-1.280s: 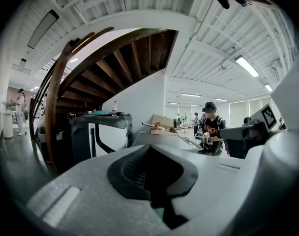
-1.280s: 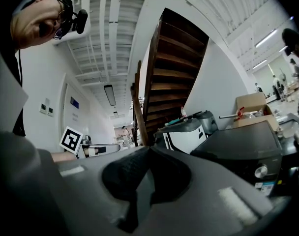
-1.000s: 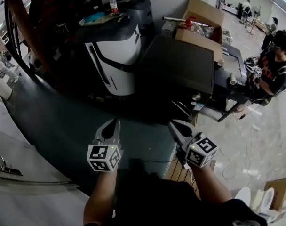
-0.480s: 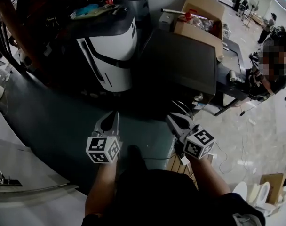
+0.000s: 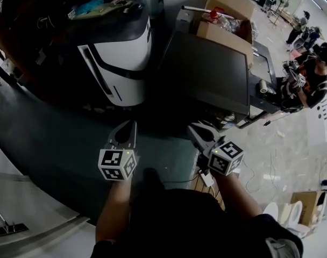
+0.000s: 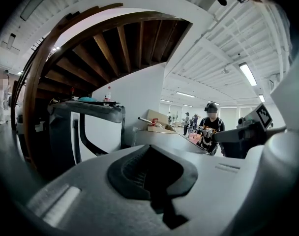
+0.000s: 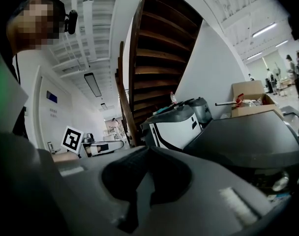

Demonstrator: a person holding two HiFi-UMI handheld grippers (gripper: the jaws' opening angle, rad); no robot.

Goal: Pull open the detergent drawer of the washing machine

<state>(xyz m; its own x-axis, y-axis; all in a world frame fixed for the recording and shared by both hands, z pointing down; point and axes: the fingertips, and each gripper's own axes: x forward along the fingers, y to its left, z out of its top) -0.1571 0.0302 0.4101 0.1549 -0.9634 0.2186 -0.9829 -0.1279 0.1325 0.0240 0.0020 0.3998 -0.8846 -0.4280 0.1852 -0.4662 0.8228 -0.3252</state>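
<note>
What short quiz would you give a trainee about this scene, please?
1. True or false: the left gripper holds a bottle in its jaws.
2. In the head view, which gripper is nearer the white-and-black machine?
3. The cardboard box stands: A on the white-and-black machine; B beyond the dark-topped unit; C on the floor at the person's feet.

Key
1. False: its jaws are shut with nothing between them.
2. The left one; the right gripper is nearer the dark-topped unit.
3. B.
</note>
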